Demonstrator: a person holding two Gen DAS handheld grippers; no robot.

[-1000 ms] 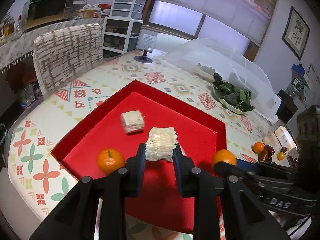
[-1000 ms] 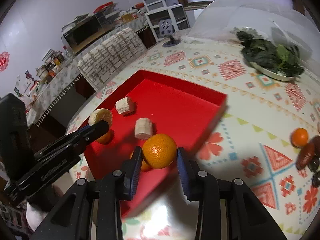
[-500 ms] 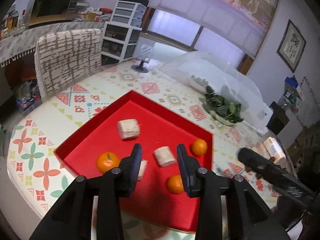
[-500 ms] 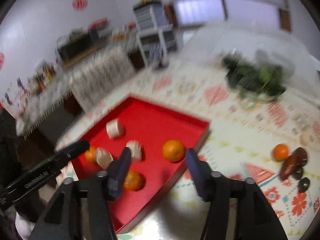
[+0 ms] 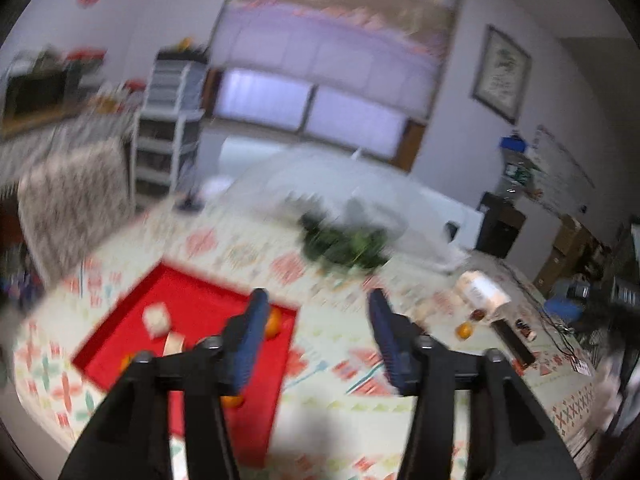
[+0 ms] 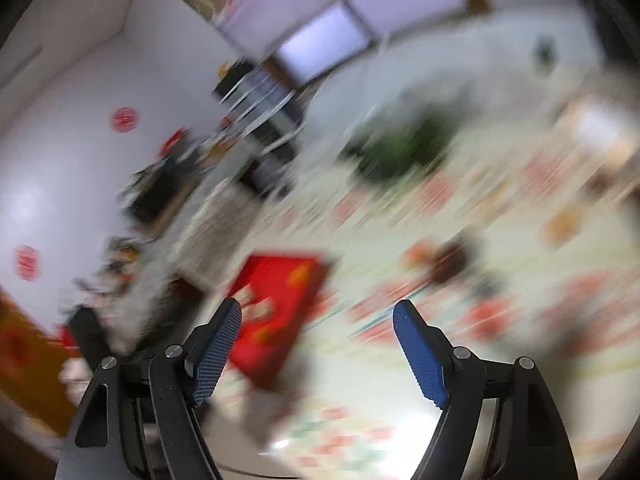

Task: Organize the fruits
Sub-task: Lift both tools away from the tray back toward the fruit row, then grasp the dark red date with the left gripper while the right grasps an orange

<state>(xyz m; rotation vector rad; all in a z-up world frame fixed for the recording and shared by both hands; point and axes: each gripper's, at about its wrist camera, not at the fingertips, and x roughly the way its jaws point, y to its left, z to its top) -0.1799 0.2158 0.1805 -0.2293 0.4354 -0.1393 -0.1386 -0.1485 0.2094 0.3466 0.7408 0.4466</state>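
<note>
**Both grippers empty, swinging toward the loose fruit**

You are between placements: the left gripper (image 5: 316,308) is opening, its blue pads spread with nothing between them, and the right gripper (image 6: 318,316) is opening wide as well, likewise empty. Both views are smeared by motion, the right one heavily.

In the left wrist view the red tray (image 5: 192,280) is sitting at lower left on the patterned tablecloth (image 5: 340,392), holding pale cut pieces (image 5: 157,319) and several oranges; one orange (image 5: 273,323) is peeking out beside the left finger near the tray's far corner. Well apart from the tray, at right of centre, a lone small orange (image 5: 464,330) is lying on the cloth next to some dark fruit too blurred to name. A plate of greens (image 5: 344,246) is standing beyond, near mid-frame.

In the right wrist view the tray is showing as a red blur at lower centre-left, with an orange-and-dark cluster (image 6: 440,258) at centre right.

Judging by this, you are heading for the next pick. That calls for steadying the hand, settling open jaws around the stray orange, and closing gently so it does not roll away.
</note>
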